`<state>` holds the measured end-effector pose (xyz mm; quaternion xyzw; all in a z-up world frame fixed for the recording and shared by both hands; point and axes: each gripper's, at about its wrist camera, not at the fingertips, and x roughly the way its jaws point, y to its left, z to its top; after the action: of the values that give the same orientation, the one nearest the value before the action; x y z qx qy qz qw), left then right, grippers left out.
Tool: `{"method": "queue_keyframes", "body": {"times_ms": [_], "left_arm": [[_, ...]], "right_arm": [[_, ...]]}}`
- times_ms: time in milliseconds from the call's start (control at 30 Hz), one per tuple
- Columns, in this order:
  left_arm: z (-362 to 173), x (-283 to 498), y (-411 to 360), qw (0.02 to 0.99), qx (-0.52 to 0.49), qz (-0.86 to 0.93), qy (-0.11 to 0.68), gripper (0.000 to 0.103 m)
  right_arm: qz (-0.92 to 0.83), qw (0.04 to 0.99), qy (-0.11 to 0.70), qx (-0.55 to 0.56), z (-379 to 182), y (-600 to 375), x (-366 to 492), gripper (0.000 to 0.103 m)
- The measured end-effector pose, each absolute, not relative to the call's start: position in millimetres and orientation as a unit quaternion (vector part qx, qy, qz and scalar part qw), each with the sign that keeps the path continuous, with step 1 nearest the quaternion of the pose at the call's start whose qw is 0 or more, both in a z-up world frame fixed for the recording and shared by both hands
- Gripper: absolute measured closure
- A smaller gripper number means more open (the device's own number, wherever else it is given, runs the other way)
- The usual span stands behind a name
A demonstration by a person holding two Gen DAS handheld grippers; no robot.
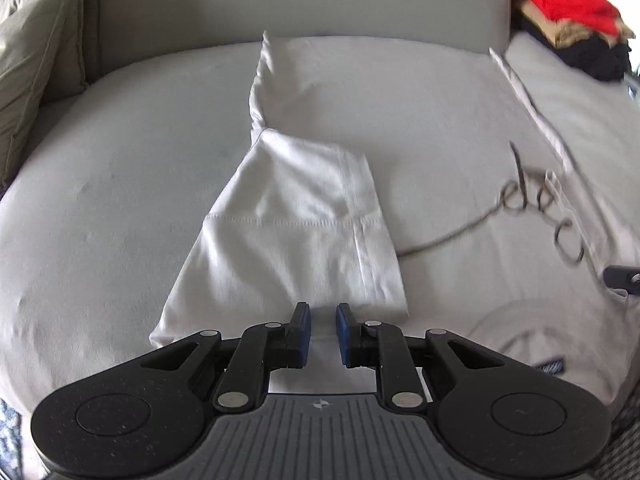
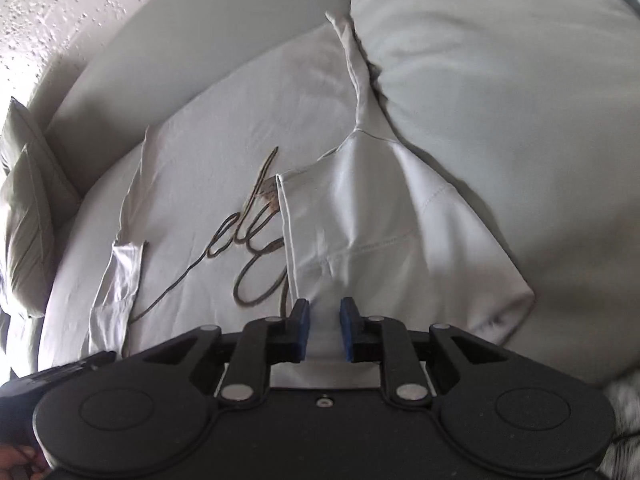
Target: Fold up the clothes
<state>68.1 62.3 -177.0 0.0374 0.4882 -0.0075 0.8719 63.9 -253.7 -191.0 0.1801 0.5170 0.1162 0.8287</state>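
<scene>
White T-shirt (image 1: 420,128) spread flat on pale sofa seat cushion (image 1: 100,200), script lettering (image 1: 536,200) across its chest in dark looping line. Collar end nearest the cameras, hem toward the backrest. One sleeve (image 1: 288,232) folded inward over the body, stitched cuff seam visible across it, its end just ahead of left gripper (image 1: 323,320). Opposite side panel (image 2: 380,232) also folded in over the chest, its edge covering part of the lettering (image 2: 256,232) in right wrist view; stitched seam across this flap too. Farther up, a narrow twisted strip of fabric (image 2: 356,64) running toward the cushions.

Left gripper low over the near edge of the folded sleeve, blue pads (image 1: 306,328) parted with a narrow gap, white cloth showing between and beneath; whether the pads touch the cloth cannot be told. Right gripper (image 2: 325,320) likewise over the near edge of the folded panel, jaws apart, cloth seen in the gap, not pinched.

Backrest (image 1: 300,0) pale grey behind the shirt. Loose beige cushion (image 1: 36,52) at far left of left view. Pile of clothes (image 1: 576,20) at upper right, red on top, tan and black beneath, well apart from the shirt. Large pale pillow (image 2: 500,60) just beside the folded panel in right view. Textured white wall (image 2: 60,8) upper left.
</scene>
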Motion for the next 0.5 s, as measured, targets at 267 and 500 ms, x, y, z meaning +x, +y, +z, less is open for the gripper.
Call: {"method": "queue_keyframes", "body": {"times_ms": [267, 500], "left_arm": [[-161.3, 22.8, 71.4, 0.884, 0.006, -0.020, 0.468, 0.085], [-146.1, 35.4, 56.3, 0.894, 0.014, -0.028, 0.447, 0.085]], "right_arm": [[0.158, 0.822, 0.509, 0.203, -163.0, -284.0, 23.1, 0.085], [0.065, 0.862, 0.480, 0.151, -149.4, -311.2, 62.5, 0.085]]}}
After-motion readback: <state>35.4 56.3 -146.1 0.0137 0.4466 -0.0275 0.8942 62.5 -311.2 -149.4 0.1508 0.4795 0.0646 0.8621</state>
